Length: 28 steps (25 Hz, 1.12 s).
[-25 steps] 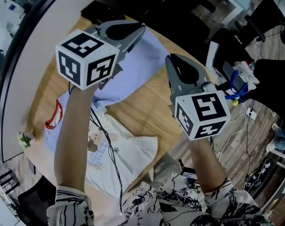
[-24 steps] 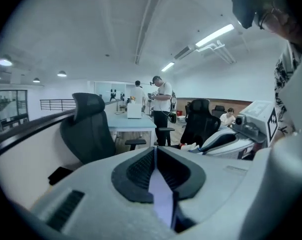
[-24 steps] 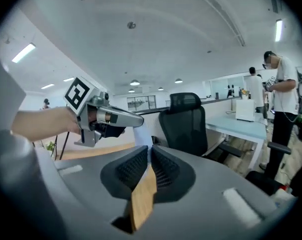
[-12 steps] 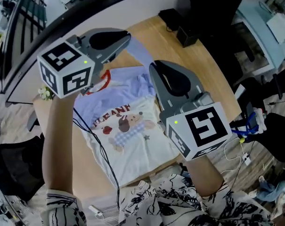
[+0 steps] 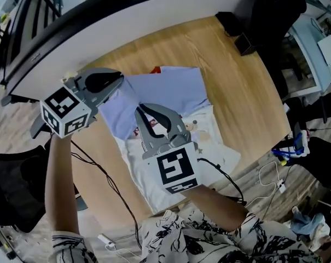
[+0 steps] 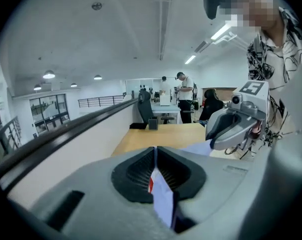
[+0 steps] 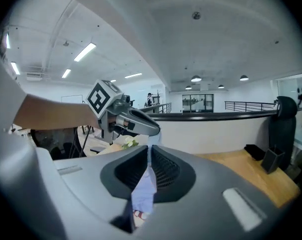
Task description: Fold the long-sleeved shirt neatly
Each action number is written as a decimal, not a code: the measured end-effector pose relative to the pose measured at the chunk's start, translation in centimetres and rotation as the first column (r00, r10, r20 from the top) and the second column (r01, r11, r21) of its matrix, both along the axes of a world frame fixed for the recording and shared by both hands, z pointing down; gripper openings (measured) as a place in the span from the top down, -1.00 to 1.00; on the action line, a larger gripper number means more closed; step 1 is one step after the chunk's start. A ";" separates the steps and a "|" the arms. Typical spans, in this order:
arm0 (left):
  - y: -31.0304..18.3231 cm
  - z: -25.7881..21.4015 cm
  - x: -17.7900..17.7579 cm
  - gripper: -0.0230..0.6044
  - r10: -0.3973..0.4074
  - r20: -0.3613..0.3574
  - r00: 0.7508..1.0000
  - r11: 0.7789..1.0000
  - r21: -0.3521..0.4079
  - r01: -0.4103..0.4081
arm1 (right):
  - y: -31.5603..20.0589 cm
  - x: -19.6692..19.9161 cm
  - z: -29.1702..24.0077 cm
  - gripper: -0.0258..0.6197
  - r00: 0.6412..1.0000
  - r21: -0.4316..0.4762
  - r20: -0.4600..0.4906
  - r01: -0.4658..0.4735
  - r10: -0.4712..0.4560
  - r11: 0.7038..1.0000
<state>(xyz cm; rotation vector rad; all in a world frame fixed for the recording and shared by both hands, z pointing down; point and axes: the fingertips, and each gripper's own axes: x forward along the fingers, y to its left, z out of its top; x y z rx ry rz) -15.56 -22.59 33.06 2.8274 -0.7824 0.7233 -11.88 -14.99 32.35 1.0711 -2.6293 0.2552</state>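
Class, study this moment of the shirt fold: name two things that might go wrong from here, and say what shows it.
1. The left gripper and right gripper each pinch only a thin edge of the shirt, so the fabric may slip out.
2. The right gripper's black cable hangs over the shirt's white part and might drag it out of shape.

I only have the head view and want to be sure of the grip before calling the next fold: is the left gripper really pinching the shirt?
Observer: Yes. In the left gripper view the left gripper is shut on the shirt, a pale blue layer with a red edge.
Operator: And the right one?
Observer: The right gripper is shut on pale blue cloth of the shirt too, as its own view shows.
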 end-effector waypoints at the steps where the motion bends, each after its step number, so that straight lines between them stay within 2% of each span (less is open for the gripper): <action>1: 0.5 2.0 -1.5 0.84 -0.006 0.006 1.000 1.000 -0.026 0.006 | 0.5 -1.4 1.7 0.81 1.000 -0.015 -0.024 0.013 -0.013 1.000; 6: 2.9 12.6 -7.6 0.83 -0.068 0.037 0.997 0.981 -0.181 0.073 | 2.7 -7.1 11.4 0.81 0.979 -0.108 -0.180 0.073 -0.092 0.991; 10: 3.4 19.0 -10.1 0.82 -0.050 0.115 0.992 0.972 -0.223 0.075 | 3.9 -10.5 18.3 0.80 0.938 -0.166 -0.312 0.102 -0.150 0.981; 13: 3.5 21.9 -11.3 0.83 -0.029 0.165 0.986 0.966 -0.248 0.070 | 4.5 -12.3 21.6 0.80 0.920 -0.201 -0.354 0.099 -0.166 0.975; 20: 3.9 26.2 -13.2 0.79 -0.035 0.221 0.975 0.954 -0.285 0.099 | 5.3 -14.6 26.1 0.78 0.902 -0.275 -0.394 0.065 -0.174 0.959; 21: 3.9 26.5 -13.8 0.71 -0.055 0.219 0.974 0.951 -0.286 0.118 | 5.7 -15.1 26.6 0.75 0.898 -0.292 -0.391 0.089 -0.203 0.952; 22: 3.9 26.7 -14.6 0.65 -0.084 0.208 0.974 0.946 -0.291 0.144 | 6.4 -15.7 27.0 0.64 0.893 -0.315 -0.378 0.124 -0.244 0.941; 24: 4.0 26.6 -16.2 0.65 -0.157 0.175 0.972 0.931 -0.302 0.205 | 7.8 -16.8 27.2 0.33 0.882 -0.348 -0.341 0.203 -0.326 0.915; 25: 4.0 26.4 -17.1 0.66 -0.195 0.164 0.967 0.925 -0.298 0.237 | 8.4 -17.1 27.1 0.26 0.876 -0.348 -0.329 0.235 -0.353 0.908; 28: 3.8 25.1 -19.1 0.66 -0.298 0.162 0.941 0.910 -0.248 0.331 | 10.1 -17.8 26.4 0.24 0.864 -0.338 -0.292 0.307 -0.409 0.890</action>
